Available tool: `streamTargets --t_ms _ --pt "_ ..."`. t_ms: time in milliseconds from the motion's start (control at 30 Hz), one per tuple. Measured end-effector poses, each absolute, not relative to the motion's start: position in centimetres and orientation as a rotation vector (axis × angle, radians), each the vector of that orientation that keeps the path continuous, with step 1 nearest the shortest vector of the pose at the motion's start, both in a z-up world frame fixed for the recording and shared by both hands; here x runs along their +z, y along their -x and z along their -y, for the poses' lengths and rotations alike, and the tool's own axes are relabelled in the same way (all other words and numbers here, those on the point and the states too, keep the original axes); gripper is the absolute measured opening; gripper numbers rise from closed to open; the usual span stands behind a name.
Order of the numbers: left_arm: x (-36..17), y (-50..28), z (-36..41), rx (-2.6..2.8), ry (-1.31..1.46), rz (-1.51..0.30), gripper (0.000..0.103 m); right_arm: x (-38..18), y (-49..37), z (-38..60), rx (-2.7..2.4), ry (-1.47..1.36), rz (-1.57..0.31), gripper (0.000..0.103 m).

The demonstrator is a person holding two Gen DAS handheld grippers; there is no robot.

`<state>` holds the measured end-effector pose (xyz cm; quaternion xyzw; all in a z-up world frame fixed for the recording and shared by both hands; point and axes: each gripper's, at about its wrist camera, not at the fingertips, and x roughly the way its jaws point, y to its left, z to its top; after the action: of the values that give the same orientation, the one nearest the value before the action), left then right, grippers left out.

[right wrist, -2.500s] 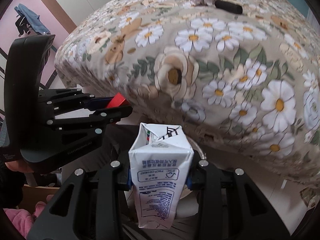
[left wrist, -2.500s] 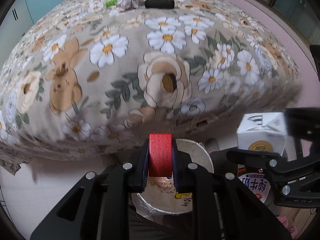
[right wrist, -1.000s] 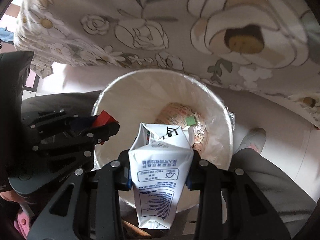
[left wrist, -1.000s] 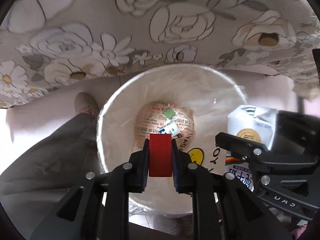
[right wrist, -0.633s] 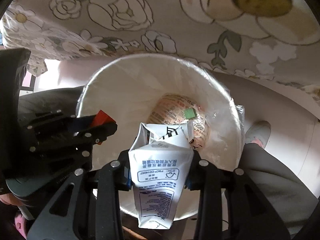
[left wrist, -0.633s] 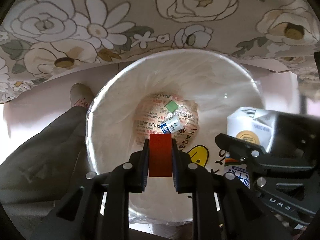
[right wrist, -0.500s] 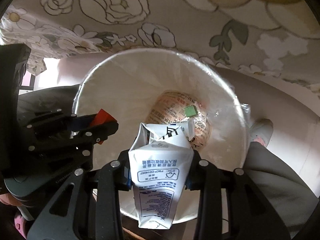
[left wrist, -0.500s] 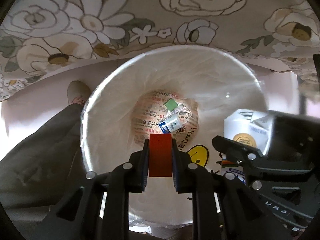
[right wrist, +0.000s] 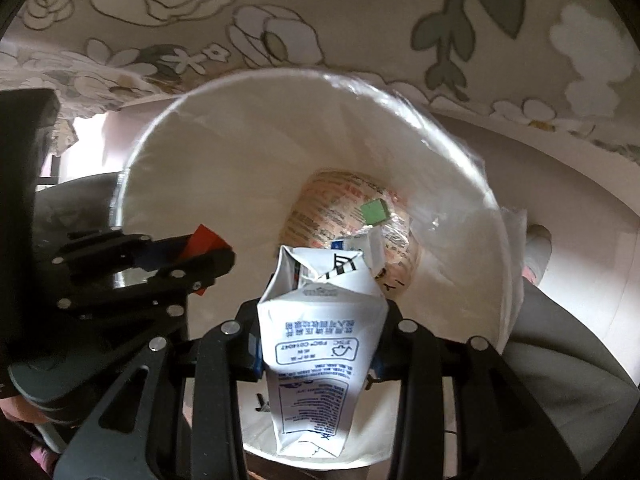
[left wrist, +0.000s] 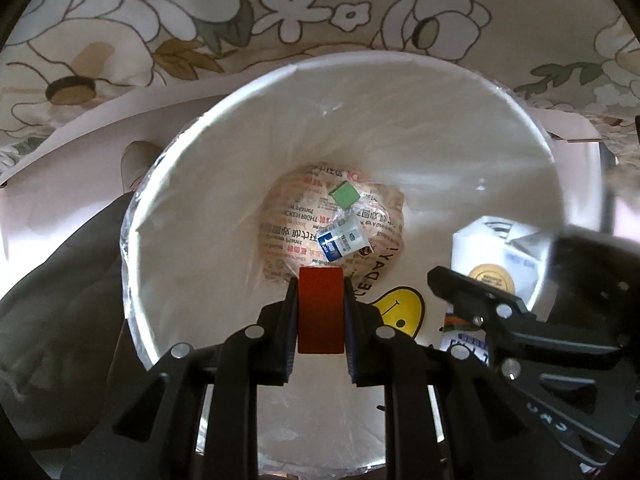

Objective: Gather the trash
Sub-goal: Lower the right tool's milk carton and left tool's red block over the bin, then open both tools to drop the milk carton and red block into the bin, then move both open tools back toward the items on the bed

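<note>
Both grippers had sunk closer to the white bin (left wrist: 520,128), whose mouth now filled each view. Left gripper (left wrist: 320,316) was clamped on a red block (left wrist: 320,312); right gripper (right wrist: 320,332) pinched a white milk carton (right wrist: 320,340). Both hung above the bin's mouth, over a printed wrapper (left wrist: 296,220) and green square (left wrist: 344,195) lying inside

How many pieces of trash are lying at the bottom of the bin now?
3: a printed wrapper on the floor of the bin, a green square on it, and a small blue-and-white packet beside the square. More may be hidden underneath.
</note>
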<state>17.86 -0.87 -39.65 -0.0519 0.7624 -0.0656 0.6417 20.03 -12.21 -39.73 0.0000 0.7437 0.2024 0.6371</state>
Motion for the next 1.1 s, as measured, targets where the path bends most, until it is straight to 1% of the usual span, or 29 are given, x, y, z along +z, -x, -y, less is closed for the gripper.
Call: streamTargets --t_ms 100,133,233,600,867,1100 --pt "-40.1 -17.8 1.1 -0.144 0.1 -1.741 0.023 -40.1 -20.0 12.2 0.451 0.012 -1.707 0.039" --pt "-40.4 -17.8 1.3 -0.141 0.098 -1.744 0.029 -40.2 -20.0 12.2 0.447 0.016 -1.709 0.04" --pt "-40.8 -17.7 1.2 -0.121 0.087 -1.758 0.035 -40.6 -20.0 12.3 0.44 0.032 -1.724 0.04" --pt "-41.0 -17.7 1.0 -0.119 0.103 -1.755 0.038 -41.1 -19.8 12.1 0.442 0.03 -1.728 0.04" --pt "-41.1 -17.4 1.2 -0.112 0.1 -1.748 0.043 -40.8 -19.4 12.2 0.441 0.041 -1.724 0.04" --pt "-39.9 -16.9 0.9 -0.102 0.099 -1.716 0.046 -38.6 -18.9 12.8 0.451 0.049 -1.697 0.04"
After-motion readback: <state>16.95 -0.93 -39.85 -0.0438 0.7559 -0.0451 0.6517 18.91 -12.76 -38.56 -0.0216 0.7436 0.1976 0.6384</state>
